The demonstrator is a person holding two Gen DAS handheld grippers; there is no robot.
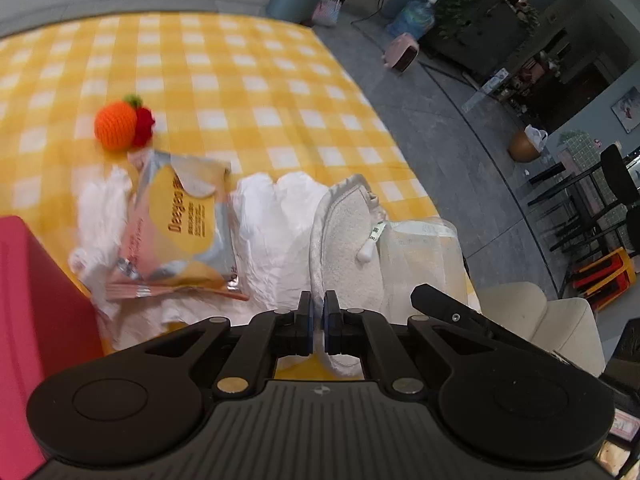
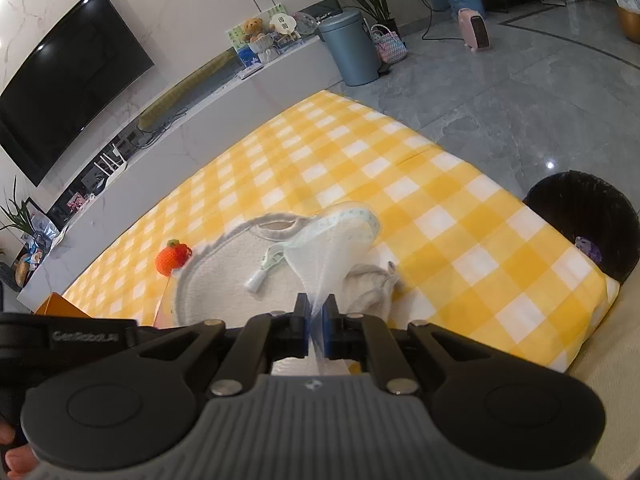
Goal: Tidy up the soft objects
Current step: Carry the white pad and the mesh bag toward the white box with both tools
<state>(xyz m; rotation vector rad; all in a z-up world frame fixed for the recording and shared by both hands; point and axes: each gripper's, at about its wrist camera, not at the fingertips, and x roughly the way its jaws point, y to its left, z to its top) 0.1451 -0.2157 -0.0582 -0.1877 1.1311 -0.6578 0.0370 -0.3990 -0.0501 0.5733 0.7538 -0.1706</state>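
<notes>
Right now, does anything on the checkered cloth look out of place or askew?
Yes: the wipes packet lies tilted on crumpled white plastic, its flap peeled open. The orange crochet toy sits apart from the pile.

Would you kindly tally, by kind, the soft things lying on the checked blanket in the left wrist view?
Crocheted fruit toys: 2 (orange, red)
Wipes packet: 1
White crumpled sheet: 1
White bib: 1
Clear mesh bag: 1
Total: 6
</notes>
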